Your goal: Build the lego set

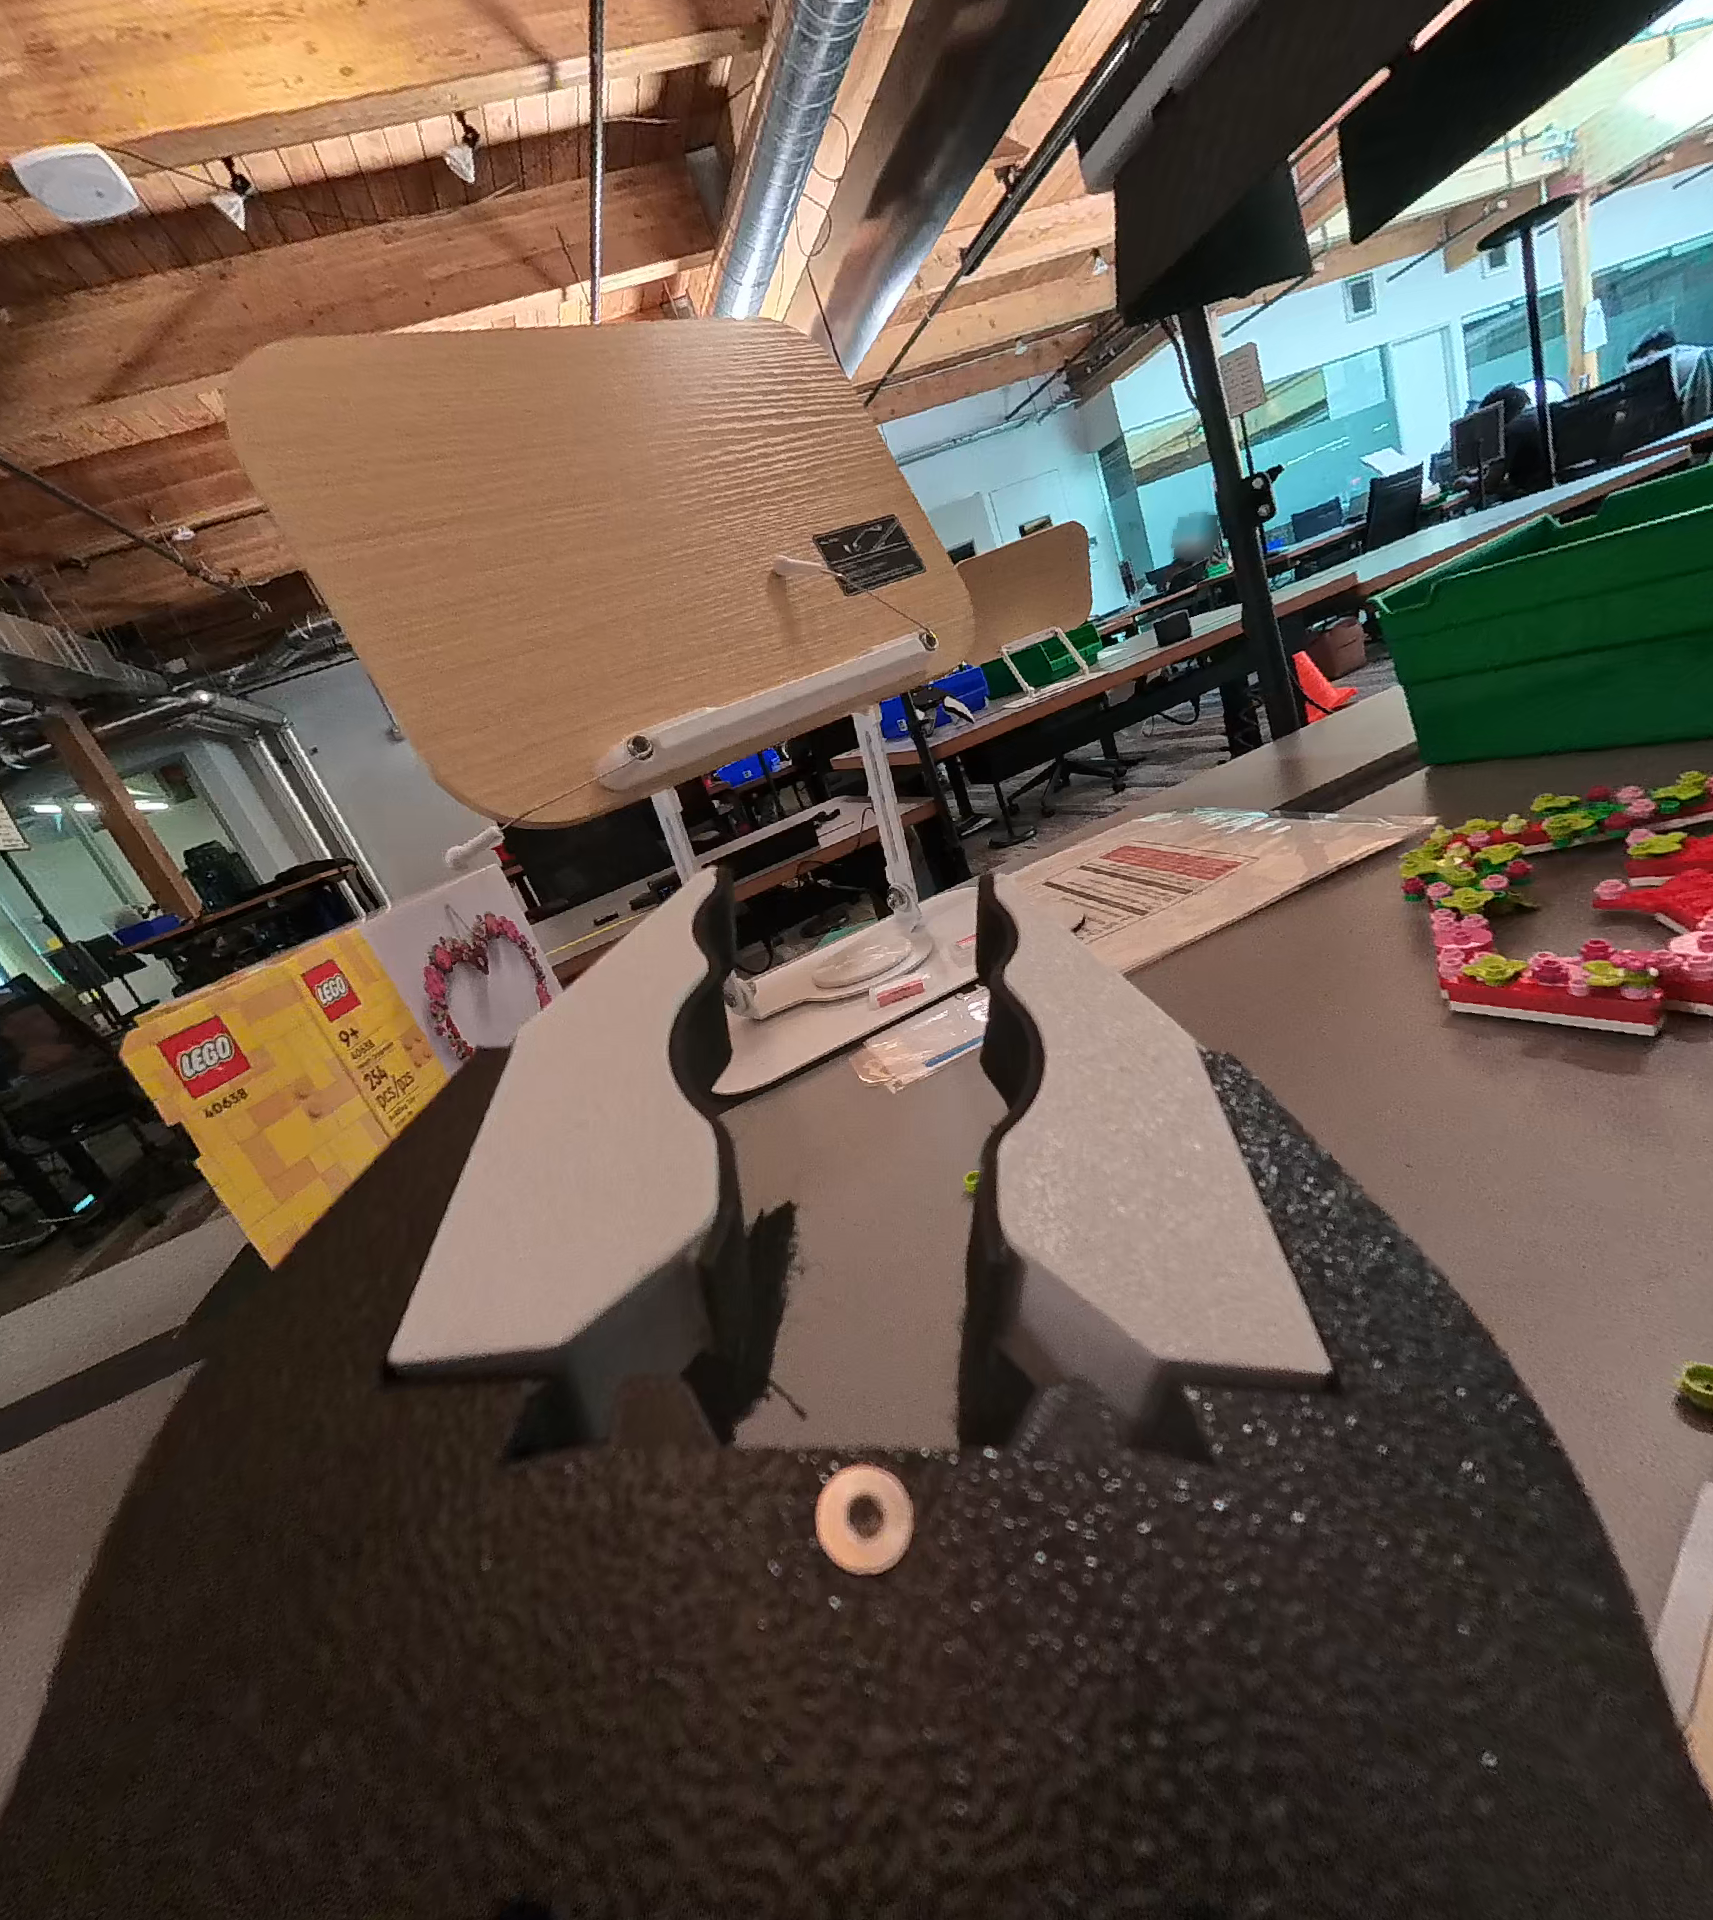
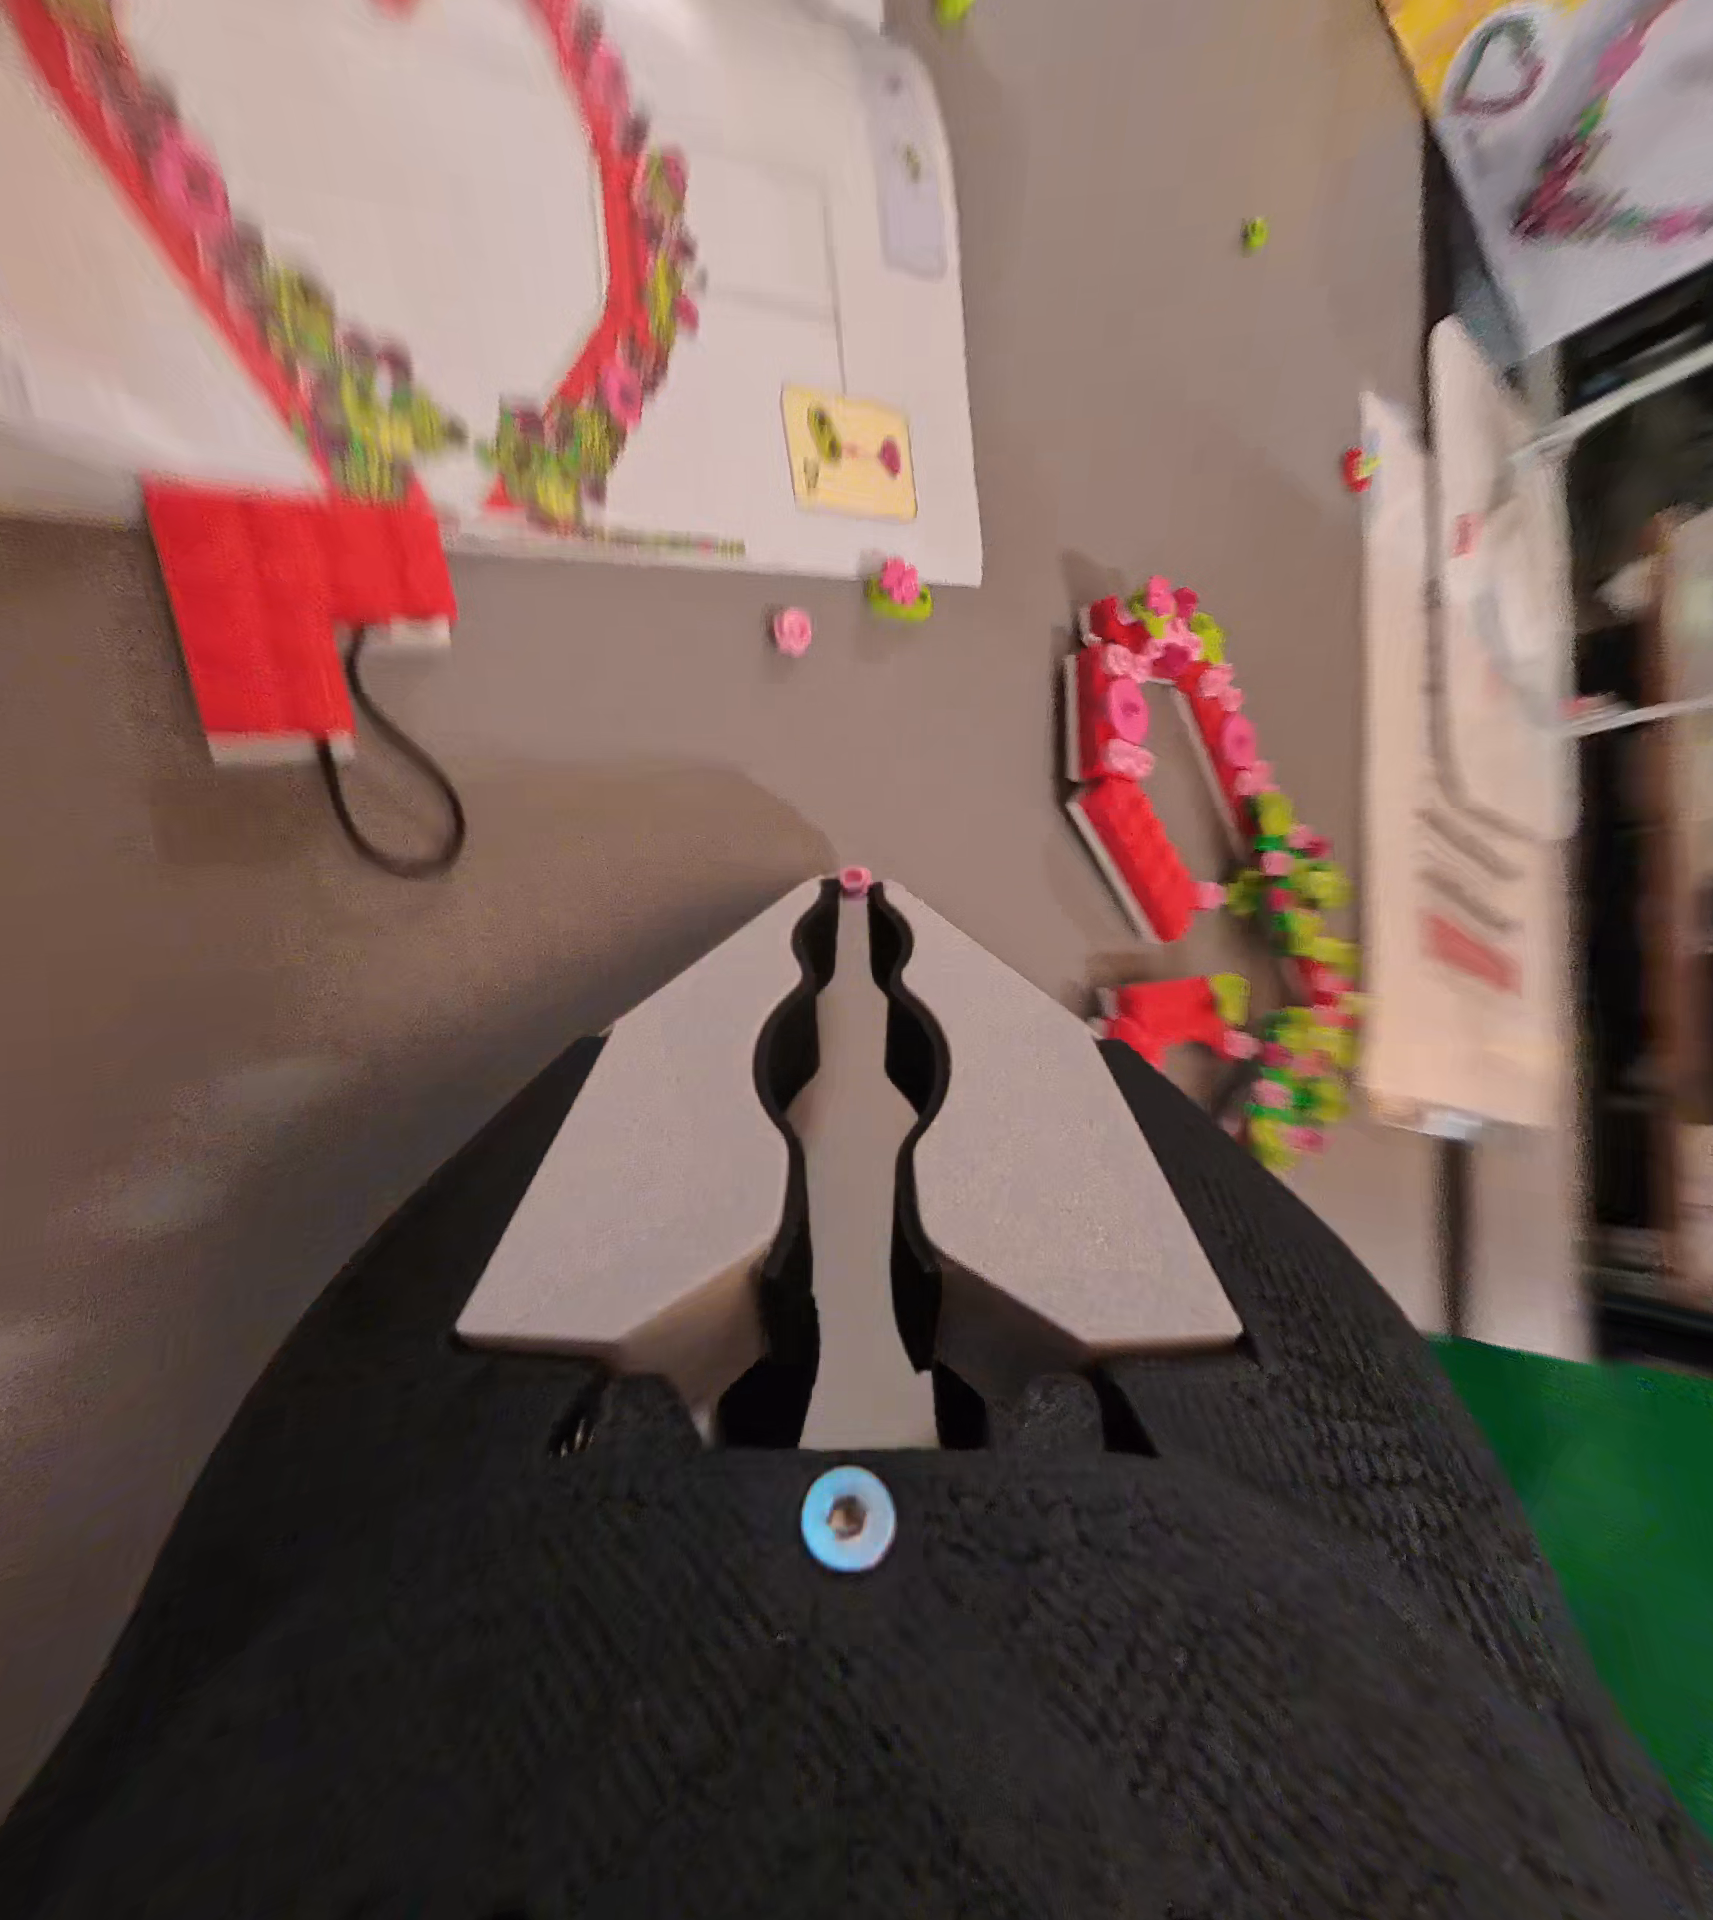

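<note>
My right gripper (image 2: 854,886) is shut on a small pink flower piece (image 2: 854,881) held at its fingertips above the grey table. To its right lies the partly built red heart wreath (image 2: 1195,821) with pink and lime flowers. A separate red plate section (image 2: 286,613) with a black loop lies at the left. Loose pieces, a pink flower (image 2: 792,630) and a lime-and-pink one (image 2: 899,590), lie by the instruction booklet (image 2: 478,260). My left gripper (image 1: 852,904) is open and empty, low over the table; the wreath (image 1: 1600,914) is to its right.
A wooden book stand (image 1: 582,561) stands ahead of the left gripper, with the yellow set box (image 1: 301,1070) to its left. Stacked green bins (image 1: 1600,623) sit at the back right. A plastic-sleeved sheet (image 1: 1205,883) and a loose lime piece (image 1: 1702,1384) lie on the table.
</note>
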Demonstrator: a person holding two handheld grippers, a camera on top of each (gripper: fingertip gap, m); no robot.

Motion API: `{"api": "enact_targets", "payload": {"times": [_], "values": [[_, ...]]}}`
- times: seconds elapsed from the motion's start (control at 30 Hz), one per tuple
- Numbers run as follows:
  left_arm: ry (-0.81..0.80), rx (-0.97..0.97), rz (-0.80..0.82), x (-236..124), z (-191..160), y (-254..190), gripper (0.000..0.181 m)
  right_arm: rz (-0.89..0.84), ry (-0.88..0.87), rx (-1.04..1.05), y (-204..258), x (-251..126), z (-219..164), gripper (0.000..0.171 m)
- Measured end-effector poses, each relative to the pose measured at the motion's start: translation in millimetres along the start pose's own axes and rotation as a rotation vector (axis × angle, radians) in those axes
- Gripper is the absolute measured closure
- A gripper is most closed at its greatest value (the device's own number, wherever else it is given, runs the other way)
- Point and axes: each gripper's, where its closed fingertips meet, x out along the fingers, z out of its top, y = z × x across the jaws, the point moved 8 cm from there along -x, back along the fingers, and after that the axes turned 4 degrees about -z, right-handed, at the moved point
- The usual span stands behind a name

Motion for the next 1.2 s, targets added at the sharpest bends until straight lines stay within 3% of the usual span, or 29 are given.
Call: {"api": "enact_targets", "payload": {"times": [0.03, 0.13, 0.27, 0.4, 0.5, 0.67, 0.77, 0.93, 1.2], "values": [[-0.001, -0.007, 0.001, 0, 0, 0, 0.136, -0.041, 0.04, -0.121, 1, -4, -2, 0.167], [0.0, -0.007, -0.005, 1, 0, -1, 0.136, -0.101, 0.174, -0.518, 4, -16, -8, 0.17], [0.002, 0.017, -0.022, 2, 0, -5, 0.136, -0.037, 0.228, -0.996, 13, -24, -10, 0.171], [0.002, 0.04, -0.034, 2, 1, -8, 0.136, 0.071, 0.216, -1.147, 22, -24, -13, 0.171], [0.001, 0.034, -0.029, 1, 1, -8, 0.136, 0.085, 0.213, -0.928, 14, -29, -12, 0.16], [0.003, 0.063, -0.042, 1, 6, -6, 0.135, -0.059, 0.288, -0.071, -26, -40, -24, 0.146], [-0.02, 0.097, -0.168, 6, 27, -19, 0.132, -0.061, 0.279, 0.271, -30, -45, -39, 0.141], [-0.061, 0.088, -0.363, 21, 57, -52, 0.129, 0.031, 0.251, 0.482, -51, -33, -36, 0.123], [-0.071, 0.037, -0.25, 18, 34, -45, 0.131, 0.298, 0.512, 0.448, -85, 27, -36, 0.126]]}}
